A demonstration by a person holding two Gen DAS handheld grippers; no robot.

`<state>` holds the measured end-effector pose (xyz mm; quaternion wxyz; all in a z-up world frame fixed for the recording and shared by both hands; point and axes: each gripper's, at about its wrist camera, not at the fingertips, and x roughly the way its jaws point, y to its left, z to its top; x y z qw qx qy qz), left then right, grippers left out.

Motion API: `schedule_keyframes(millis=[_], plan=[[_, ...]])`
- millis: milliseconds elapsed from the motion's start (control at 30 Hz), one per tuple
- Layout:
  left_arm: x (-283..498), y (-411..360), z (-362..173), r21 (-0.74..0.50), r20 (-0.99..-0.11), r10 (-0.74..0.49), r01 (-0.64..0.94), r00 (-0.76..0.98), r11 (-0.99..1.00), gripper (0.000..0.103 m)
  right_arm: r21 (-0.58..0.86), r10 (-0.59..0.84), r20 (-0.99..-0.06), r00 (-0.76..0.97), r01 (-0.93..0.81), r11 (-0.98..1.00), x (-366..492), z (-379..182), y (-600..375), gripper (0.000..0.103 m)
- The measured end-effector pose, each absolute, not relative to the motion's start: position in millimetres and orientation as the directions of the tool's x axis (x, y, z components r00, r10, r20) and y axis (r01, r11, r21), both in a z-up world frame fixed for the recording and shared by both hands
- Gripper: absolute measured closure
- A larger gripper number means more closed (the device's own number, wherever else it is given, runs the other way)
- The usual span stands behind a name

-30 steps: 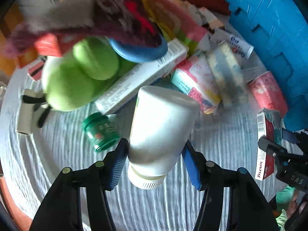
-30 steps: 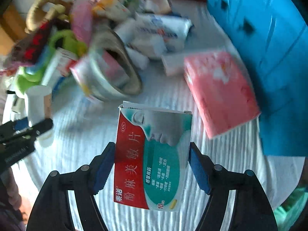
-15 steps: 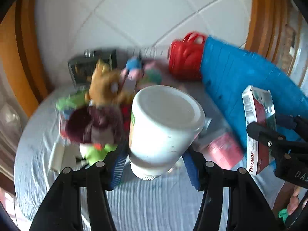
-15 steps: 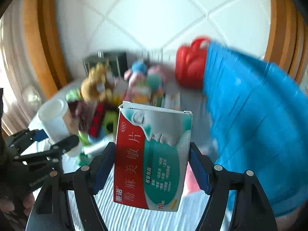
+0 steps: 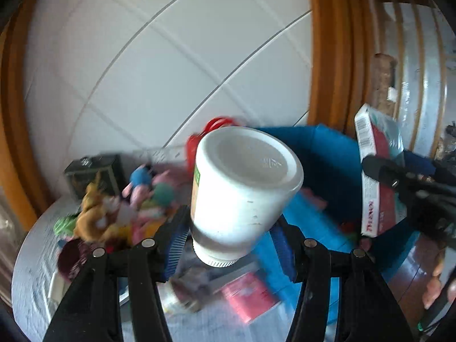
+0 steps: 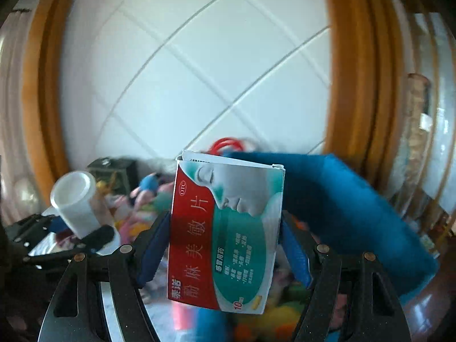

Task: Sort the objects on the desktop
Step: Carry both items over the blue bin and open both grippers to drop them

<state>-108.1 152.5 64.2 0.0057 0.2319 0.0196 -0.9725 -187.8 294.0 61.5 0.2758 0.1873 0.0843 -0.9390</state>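
The left claw [image 5: 230,252] is clenched on a white bottle [image 5: 242,193], the right claw [image 6: 223,252] on a medicine box [image 6: 225,236], both held above the cluttered counter [image 5: 37,259]. Keep both grips firm and carry each over the blue bin [image 5: 327,156] at the counter's right edge, lowering well inside the rim before letting go.

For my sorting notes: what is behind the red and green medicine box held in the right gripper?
Behind the red and green medicine box show a blue bin and red handles. The box hides everything directly behind it.

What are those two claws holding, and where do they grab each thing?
Left gripper clamps a white bottle by its sides near the cap. Right gripper clamps a medicine box by its side edges.
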Motion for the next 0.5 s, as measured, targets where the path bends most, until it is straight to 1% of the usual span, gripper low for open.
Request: schedule_keyframes(millis=[100, 167, 267, 333, 467, 500], plan=[[-125, 202, 80, -0.035, -0.425, 0.031, -0.018, -0.905, -0.999, 0.047, -0.070, -0.450, -0.401, -0.798, 0.517, -0.853, -216, 64, 332, 0.029], [-137, 230, 87, -0.036, -0.436, 0.049, -0.036, -0.899, -0.999, 0.047, -0.082, -0.416, -0.423, -0.805, 0.492, -0.867, -238, 62, 356, 0.029], [-167, 271, 85, -0.046, -0.484, 0.081, -0.066, -0.871, -0.997, 0.047, -0.098, -0.370, -0.473, -0.799, 0.466, -0.880, -271, 54, 381, 0.029], [-185, 296, 78, -0.021, -0.522, 0.075, -0.076, -0.849, -0.997, 0.047, -0.095, -0.356, -0.508, -0.784, 0.462, -0.882, -288, 46, 395, 0.029], [-217, 334, 49, -0.007, -0.646, 0.078, -0.097, -0.760, -0.995, 0.047, -0.115, -0.301, -0.584, -0.754, 0.444, -0.888, -318, 24, 411, 0.029], [-222, 340, 42, -0.012, -0.672, 0.086, -0.105, -0.736, -0.994, 0.047, -0.146, -0.263, -0.614, -0.745, 0.434, -0.889, -325, 16, 411, 0.029]])
